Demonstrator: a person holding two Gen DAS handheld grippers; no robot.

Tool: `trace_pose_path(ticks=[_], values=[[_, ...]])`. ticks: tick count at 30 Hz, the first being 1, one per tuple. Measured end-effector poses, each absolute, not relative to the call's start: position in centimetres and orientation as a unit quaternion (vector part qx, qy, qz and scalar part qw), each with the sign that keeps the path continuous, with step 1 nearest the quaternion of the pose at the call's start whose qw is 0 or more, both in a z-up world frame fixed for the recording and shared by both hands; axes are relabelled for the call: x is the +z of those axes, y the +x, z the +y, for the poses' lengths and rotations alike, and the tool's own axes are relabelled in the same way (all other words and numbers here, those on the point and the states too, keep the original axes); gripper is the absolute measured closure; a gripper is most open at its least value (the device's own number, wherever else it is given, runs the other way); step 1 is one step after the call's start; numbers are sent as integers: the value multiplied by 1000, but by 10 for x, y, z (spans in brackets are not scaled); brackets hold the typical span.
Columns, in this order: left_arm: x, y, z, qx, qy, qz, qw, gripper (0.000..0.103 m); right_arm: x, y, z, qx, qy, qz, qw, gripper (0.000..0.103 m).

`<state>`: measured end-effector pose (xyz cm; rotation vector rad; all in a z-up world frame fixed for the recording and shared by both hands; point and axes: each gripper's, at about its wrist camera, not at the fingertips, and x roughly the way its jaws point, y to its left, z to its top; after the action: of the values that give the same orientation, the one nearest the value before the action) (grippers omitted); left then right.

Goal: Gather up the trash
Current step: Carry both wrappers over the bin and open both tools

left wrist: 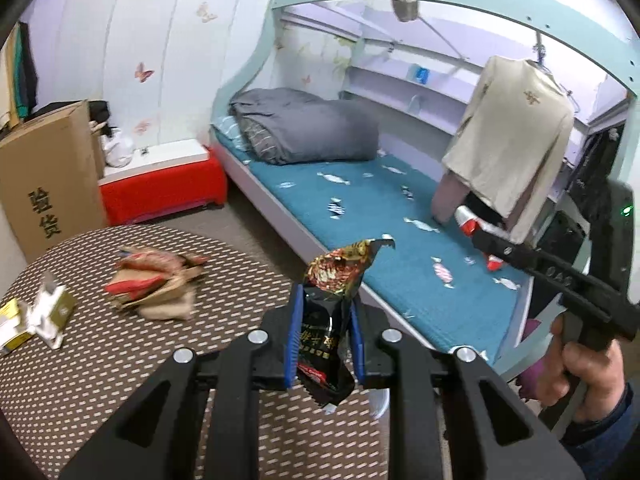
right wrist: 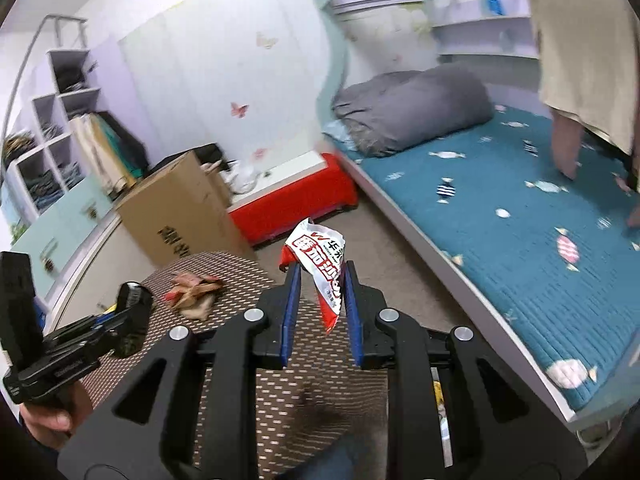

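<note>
My left gripper [left wrist: 325, 300] is shut on a black snack wrapper [left wrist: 332, 292] and holds it above the near edge of the round dotted table [left wrist: 100, 360]. My right gripper [right wrist: 319, 276] is shut on a red and white wrapper [right wrist: 322, 268], held above the table's edge [right wrist: 240, 280]; it also shows at the right of the left wrist view [left wrist: 478, 236]. A crumpled pile of red and tan wrappers [left wrist: 156, 280] lies on the table, also in the right wrist view [right wrist: 194, 290]. White and yellow-green packets [left wrist: 36, 316] lie at the table's left edge.
A bed with a teal sheet [left wrist: 380, 220] and a grey folded duvet [left wrist: 304, 126] stands to the right. A cream garment [left wrist: 516, 152] hangs over it. A red box [left wrist: 164, 192] and a cardboard carton [left wrist: 48, 176] stand by the wall. Shelves [right wrist: 48, 140] are at far left.
</note>
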<state>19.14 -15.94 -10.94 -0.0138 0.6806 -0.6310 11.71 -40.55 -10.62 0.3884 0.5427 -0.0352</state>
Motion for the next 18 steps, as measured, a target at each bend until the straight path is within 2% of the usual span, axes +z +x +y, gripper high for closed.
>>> trace_pose_path(ticks=[10, 18], values=[[-128, 186, -239, -346, 0, 348, 871, 83, -147, 109, -462, -71, 236, 297, 923, 82], [-175, 195, -304, -365, 26, 403, 839, 83, -206, 123, -486, -97, 270, 348, 892, 81]])
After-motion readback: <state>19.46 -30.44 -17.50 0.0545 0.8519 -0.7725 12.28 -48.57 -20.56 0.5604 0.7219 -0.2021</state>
